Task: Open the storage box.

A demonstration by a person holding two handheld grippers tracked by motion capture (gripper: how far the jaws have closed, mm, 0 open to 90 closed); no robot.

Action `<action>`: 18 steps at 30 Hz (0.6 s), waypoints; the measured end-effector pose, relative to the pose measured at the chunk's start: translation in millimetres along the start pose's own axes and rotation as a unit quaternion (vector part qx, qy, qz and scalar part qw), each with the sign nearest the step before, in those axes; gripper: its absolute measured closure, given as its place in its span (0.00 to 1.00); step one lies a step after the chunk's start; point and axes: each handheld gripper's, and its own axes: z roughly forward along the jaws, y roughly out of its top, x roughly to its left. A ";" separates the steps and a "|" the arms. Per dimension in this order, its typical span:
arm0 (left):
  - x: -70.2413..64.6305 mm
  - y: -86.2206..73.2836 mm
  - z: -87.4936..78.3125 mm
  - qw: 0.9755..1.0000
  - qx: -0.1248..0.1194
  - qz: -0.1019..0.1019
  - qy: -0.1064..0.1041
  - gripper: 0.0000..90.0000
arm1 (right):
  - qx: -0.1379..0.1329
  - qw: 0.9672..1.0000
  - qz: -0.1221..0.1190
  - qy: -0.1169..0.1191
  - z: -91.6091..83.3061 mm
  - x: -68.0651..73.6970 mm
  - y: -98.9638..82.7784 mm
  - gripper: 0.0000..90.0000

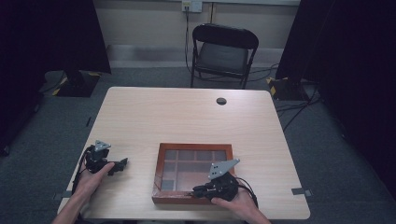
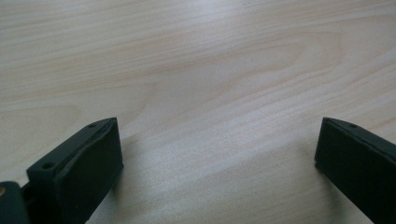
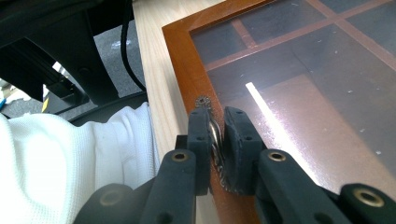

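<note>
Right gripper (image 3: 215, 135) clamped on small metal handle (image 3: 214, 133) at near edge of glass-lidded wooden box (image 1: 161, 161), box on table (image 1: 187, 116), left gripper (image 2: 219, 154) wide open, resting apart over bare table.

A pale wooden table (image 1: 187, 116) bears a glass-topped wooden box (image 1: 161, 163)

You have bare table (image 1: 187, 112) beyond the wooden glass-lidded box (image 1: 161, 161) and to its left. Its raised frame blocks low passes across the near edge.
</note>
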 end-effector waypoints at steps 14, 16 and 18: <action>-1.5 0.3 -2.3 1.000 0.004 -0.008 0.007 0.04 | -0.001 1.000 -0.008 0.006 -0.8 0.1 3.8 0.92; -1.6 0.3 -2.5 1.000 0.005 -0.007 0.008 0.04 | -0.006 1.000 -0.006 0.008 -2.3 0.1 4.4 0.92; -1.8 0.2 -2.8 1.000 0.005 -0.007 0.007 0.05 | -0.009 1.000 -0.005 0.008 -3.9 0.1 5.2 0.92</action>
